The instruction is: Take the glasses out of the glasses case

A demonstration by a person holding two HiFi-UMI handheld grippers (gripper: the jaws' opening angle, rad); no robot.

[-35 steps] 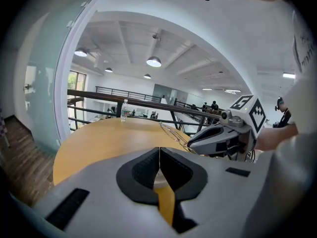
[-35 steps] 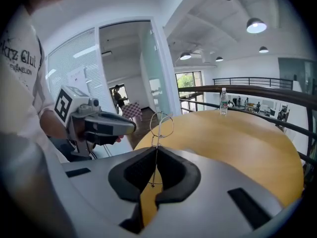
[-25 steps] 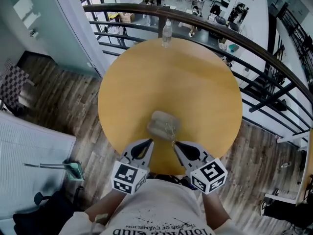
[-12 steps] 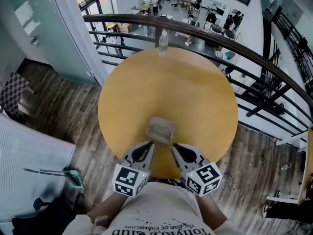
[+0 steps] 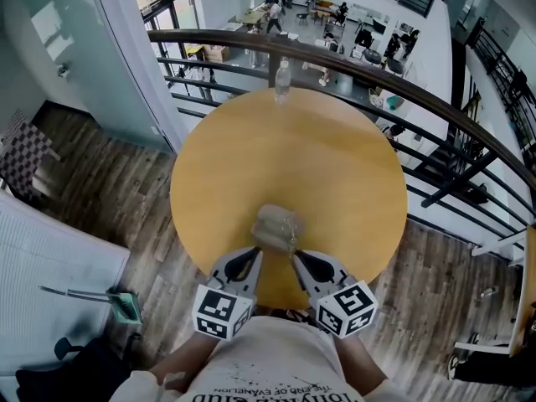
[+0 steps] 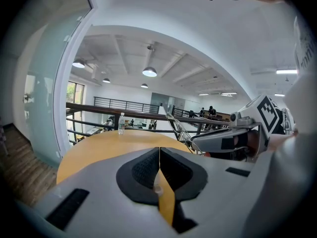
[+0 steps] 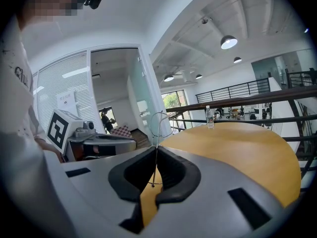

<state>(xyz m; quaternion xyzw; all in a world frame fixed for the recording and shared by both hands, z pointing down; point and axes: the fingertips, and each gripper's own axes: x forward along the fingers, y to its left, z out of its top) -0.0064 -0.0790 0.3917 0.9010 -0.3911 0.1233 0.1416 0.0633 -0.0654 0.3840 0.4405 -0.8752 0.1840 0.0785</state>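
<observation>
A grey glasses case (image 5: 275,221) lies on the round yellow table (image 5: 335,166), near its front edge. My right gripper (image 5: 295,255) (image 7: 156,150) is just in front of the case, shut on the thin wire frame of the glasses (image 7: 156,133). One clear lens loop rises above the jaws. The glasses (image 6: 177,128) also show in the left gripper view, held by the right gripper (image 6: 198,139). My left gripper (image 5: 254,251) (image 6: 159,150) is beside it, jaws shut with nothing between them. In the head view the glasses are only a faint glint by the case.
A water bottle (image 5: 282,80) (image 7: 209,117) stands at the table's far edge. A dark curved railing (image 5: 402,82) runs behind the table, with a drop to a lower floor beyond. Wooden floor surrounds the table on the left.
The head view has shifted slightly. Both grippers, the case and the glasses keep the same places relative to one another.
</observation>
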